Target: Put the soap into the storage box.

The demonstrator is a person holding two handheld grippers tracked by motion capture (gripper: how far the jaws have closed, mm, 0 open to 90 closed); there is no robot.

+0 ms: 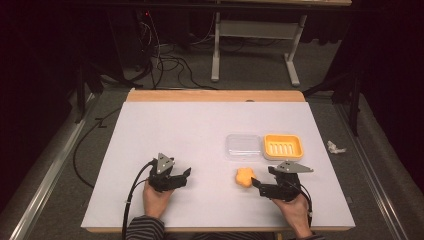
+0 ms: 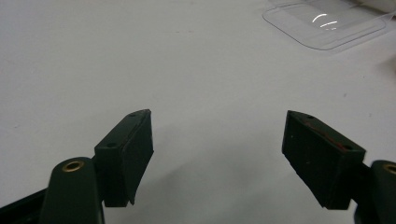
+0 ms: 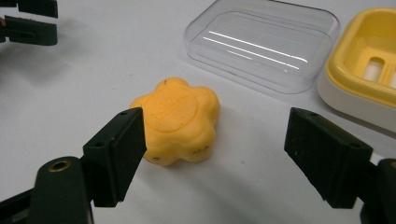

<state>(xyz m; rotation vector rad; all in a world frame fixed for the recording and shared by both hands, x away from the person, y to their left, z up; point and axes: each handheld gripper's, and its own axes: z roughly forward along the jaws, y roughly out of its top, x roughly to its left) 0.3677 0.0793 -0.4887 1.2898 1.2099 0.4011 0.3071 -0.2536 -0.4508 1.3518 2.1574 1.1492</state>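
table: white, matte, flat; I see everything sitting on its near right part.
step: I judge this the approach to the soap, pick-up not yet made; the dish looks like where it goes.
next move: I'd push the right gripper forward so both pads flank the soap, then close gently; the lobed sides may slip.
left gripper: near left, jaws wide apart, nothing between them, well apart from the soap.
right gripper: near right, jaws standing wide, holding nothing; the soap sits just ahead, nearer its left pad.
lid: clear plastic, rounded rectangle, glossy, lying just left of the dish.
dish: yellow slotted tray in a pale base, far of the right gripper.
soap: orange, flower-shaped, waxy, speckled; on the table, near of the lid.
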